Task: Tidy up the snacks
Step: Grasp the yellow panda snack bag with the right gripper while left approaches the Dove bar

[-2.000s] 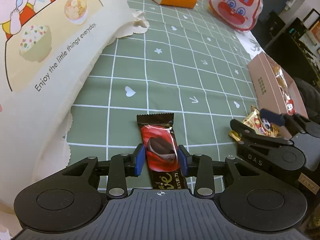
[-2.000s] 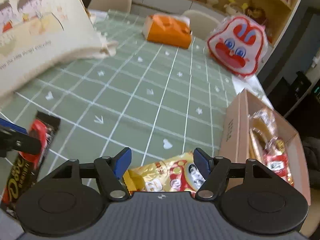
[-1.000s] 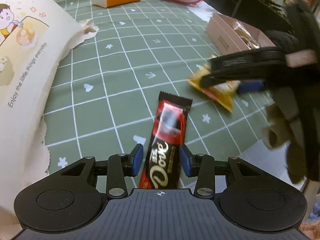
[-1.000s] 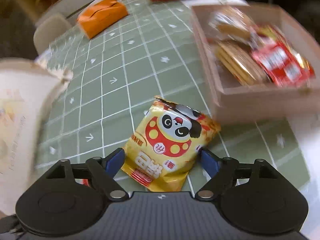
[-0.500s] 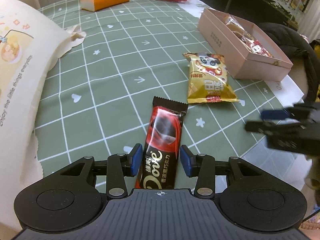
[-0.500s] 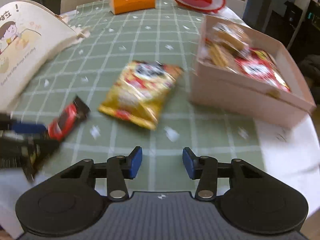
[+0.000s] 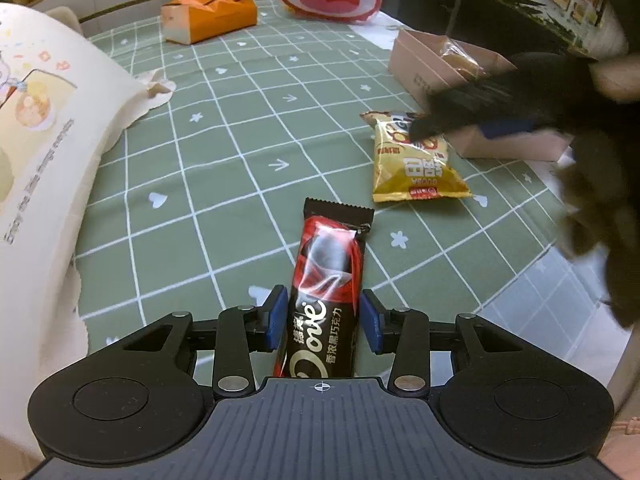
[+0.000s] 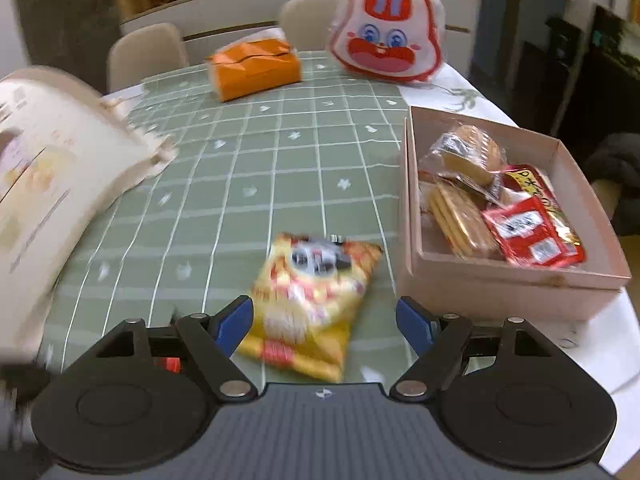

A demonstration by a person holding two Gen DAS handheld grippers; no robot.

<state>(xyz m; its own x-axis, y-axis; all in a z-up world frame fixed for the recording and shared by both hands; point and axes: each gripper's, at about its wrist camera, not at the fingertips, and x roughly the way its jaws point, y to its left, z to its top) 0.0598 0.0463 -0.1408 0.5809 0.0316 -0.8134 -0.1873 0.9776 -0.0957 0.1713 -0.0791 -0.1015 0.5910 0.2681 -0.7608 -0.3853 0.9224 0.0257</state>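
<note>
My left gripper (image 7: 323, 314) is shut on a dark Dove chocolate bar (image 7: 326, 284), which sticks out forward above the green checked tablecloth (image 7: 224, 168). A yellow panda snack bag (image 7: 412, 160) lies flat on the cloth; in the right wrist view it (image 8: 312, 292) sits between and just ahead of my right gripper's (image 8: 324, 322) wide-open fingers. The right gripper (image 7: 472, 116) shows as a dark blur over the bag's far end in the left wrist view. A pink box (image 8: 480, 280) at the right holds several wrapped snacks.
A cream printed tote bag (image 7: 44, 140) lies along the left. An orange tissue pack (image 8: 256, 68) and a rabbit-face bag (image 8: 386, 28) sit at the far end. The table edge runs near right (image 7: 532, 280), with tiled floor beyond. Chairs stand behind the table.
My right gripper let go of the yellow bag, drew back, then swung in over it again with its fingers opened wider. The left gripper keeps hold of the chocolate bar, lifted and turned right.
</note>
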